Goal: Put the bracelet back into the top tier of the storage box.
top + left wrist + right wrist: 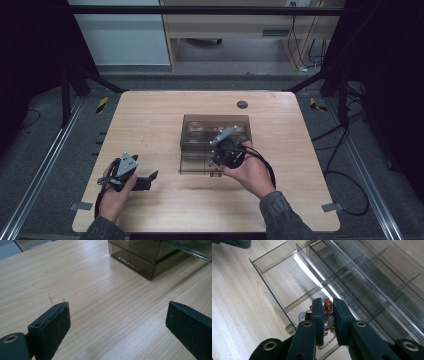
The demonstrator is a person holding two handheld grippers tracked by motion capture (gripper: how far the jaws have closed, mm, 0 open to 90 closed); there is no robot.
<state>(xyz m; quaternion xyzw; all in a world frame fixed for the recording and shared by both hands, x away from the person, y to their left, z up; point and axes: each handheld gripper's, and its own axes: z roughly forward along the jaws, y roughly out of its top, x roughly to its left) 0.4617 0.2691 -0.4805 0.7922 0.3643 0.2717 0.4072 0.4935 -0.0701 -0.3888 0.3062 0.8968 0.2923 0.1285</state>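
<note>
The drawer [287,290] of the smoky plastic box [215,131] stands pulled out toward the person, and the right tongs [327,312] hang over its near compartment with a beaded bracelet [327,305] pinched between them, so the job looks close to its end: the bracelet seems to be at the drawer but not yet let go, and what is left would be to release it and push the drawer shut. The right tongs are nearly closed, their pads pressing the orange and grey beads, with a fine chain dangling below. On the desk [150,120] the box sits just past centre, toward 12 o'clock from the right hand. The left tongs [117,322] are wide open and hold nothing, idle over bare wood at about 8 o'clock from the box.
</note>
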